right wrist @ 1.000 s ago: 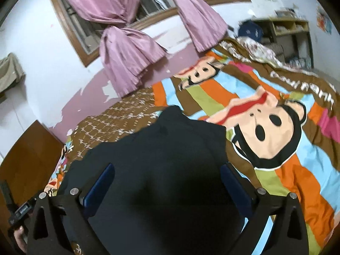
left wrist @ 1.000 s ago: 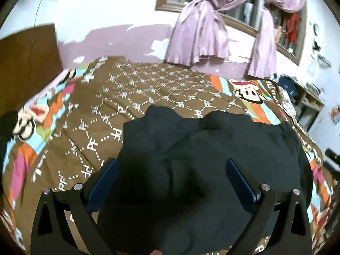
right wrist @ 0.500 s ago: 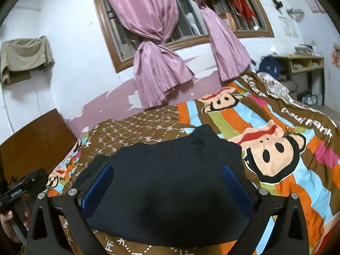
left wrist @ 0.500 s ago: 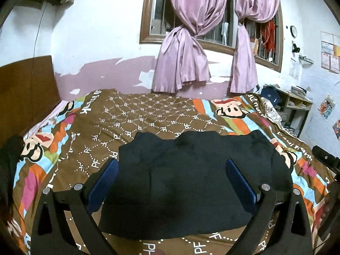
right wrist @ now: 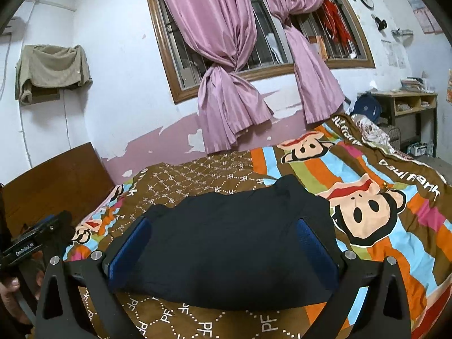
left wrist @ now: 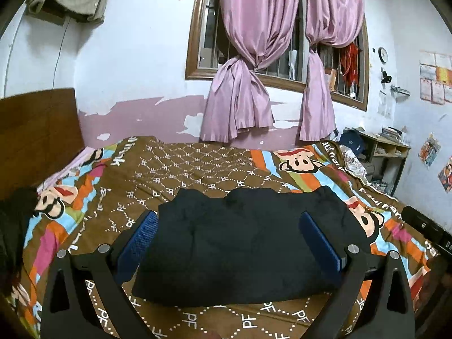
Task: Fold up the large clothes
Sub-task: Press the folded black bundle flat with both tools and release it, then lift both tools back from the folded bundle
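Dark navy garment [left wrist: 245,243] lies folded in a soft, thick bundle on the bed [left wrist: 180,163], in front of the curtained window [left wrist: 279,53]. We judge it light, limp, not slippery; best pinched at its near corners or edge. Left gripper [left wrist: 230,243] and right gripper [right wrist: 223,243] hover above it, fingers spread wide, holding nothing. Beyond the garment, only bare bedspread; nothing blocks us.

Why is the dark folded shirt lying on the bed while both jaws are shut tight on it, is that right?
Not quite. The dark folded shirt does lie on the bed, but both jaws are open and holding nothing, as both wrist views show for the left gripper and right gripper.
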The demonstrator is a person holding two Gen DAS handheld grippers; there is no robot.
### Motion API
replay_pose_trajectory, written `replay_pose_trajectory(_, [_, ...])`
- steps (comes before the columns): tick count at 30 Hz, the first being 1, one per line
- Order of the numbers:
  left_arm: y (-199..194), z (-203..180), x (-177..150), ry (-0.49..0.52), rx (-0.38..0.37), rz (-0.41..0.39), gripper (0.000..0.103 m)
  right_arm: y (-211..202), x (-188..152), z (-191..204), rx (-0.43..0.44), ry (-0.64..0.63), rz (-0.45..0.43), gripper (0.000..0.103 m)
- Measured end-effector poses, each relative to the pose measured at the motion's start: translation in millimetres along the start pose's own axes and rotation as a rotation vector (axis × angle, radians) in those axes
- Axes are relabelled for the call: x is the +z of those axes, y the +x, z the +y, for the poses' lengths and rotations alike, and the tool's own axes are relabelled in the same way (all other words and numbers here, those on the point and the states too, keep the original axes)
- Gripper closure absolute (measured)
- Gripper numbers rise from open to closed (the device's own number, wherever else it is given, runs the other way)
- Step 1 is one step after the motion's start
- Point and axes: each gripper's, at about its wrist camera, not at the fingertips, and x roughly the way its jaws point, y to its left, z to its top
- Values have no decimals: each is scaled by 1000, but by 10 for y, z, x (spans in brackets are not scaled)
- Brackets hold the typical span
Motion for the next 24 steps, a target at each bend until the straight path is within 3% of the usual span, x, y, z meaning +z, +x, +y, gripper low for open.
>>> replay_pose_trajectory(7, [-192,-63,-103,1,-26,3,4,-210,-138,129,-3,-50,-41,0])
replay_pose_trajectory(15, [-449,-151,-244,35,-47,-63,4,-393,-236,317,7,-134,-110,0])
replay_pose_trajectory(19, [-564,-112,-366,49,-53,-104,4,-439,-330,394,11,-179,-117,0])
replay_pose_trajectory(24, [-575,-36,-532,35,-57,-89,4,-468,-492,493,10,-235,-113,0])
